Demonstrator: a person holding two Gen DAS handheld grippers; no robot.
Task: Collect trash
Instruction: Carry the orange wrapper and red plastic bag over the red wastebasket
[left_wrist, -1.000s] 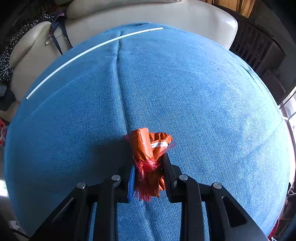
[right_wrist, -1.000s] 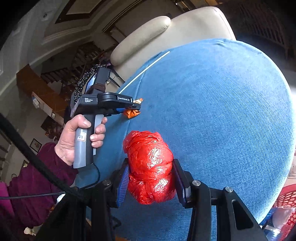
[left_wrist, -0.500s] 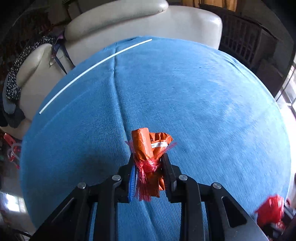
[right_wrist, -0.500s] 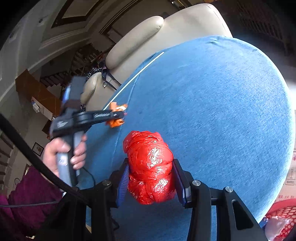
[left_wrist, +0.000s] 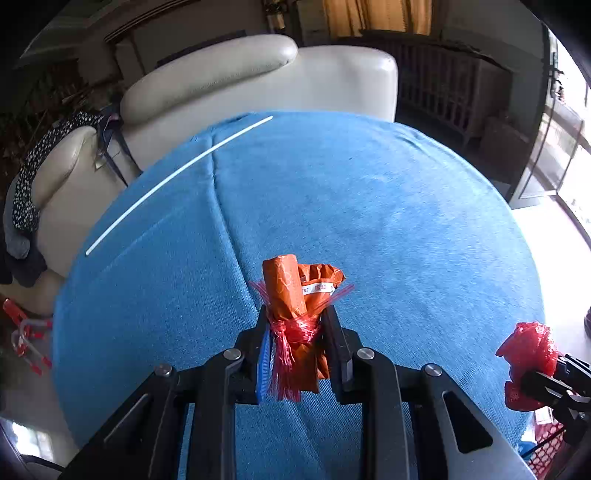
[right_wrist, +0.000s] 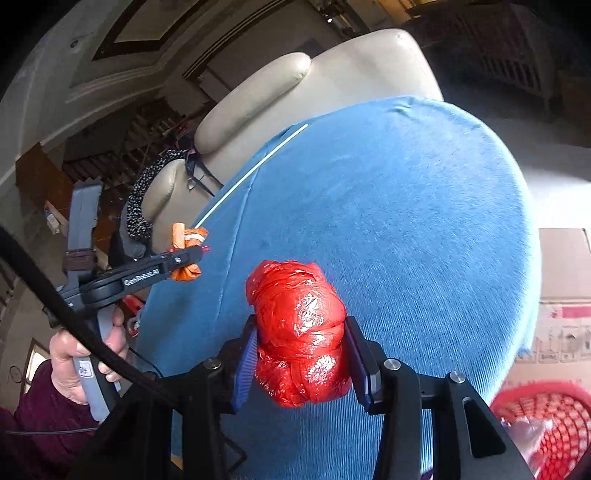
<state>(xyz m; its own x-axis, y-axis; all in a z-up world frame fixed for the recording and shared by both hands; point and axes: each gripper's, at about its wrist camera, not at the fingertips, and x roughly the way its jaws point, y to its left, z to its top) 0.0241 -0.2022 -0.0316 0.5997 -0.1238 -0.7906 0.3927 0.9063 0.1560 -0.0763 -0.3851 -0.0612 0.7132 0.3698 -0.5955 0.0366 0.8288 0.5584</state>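
Note:
My left gripper (left_wrist: 293, 325) is shut on an orange wrapper bundle (left_wrist: 291, 291) tied with red plastic strips, held above the blue cloth-covered round table (left_wrist: 369, 206). The right wrist view shows the same bundle (right_wrist: 186, 243) in the left gripper (right_wrist: 192, 254), out over the table's left edge. My right gripper (right_wrist: 299, 332) is shut on a crumpled red plastic bag ball (right_wrist: 299, 325), held over the table's near side. In the left wrist view that red ball (left_wrist: 528, 362) shows at the far right.
A thin white stick (left_wrist: 177, 184) lies on the cloth near the far left edge. Behind the table stands a cream sofa (left_wrist: 229, 81) with dark clothes draped on its arm. A red mesh basket (right_wrist: 546, 424) sits low at the right, cardboard boxes (right_wrist: 561, 295) beyond it.
My left gripper has risen and pulled back from the table with the orange bundle, so more of the sofa and room shows. My right gripper moved slightly with the red ball.

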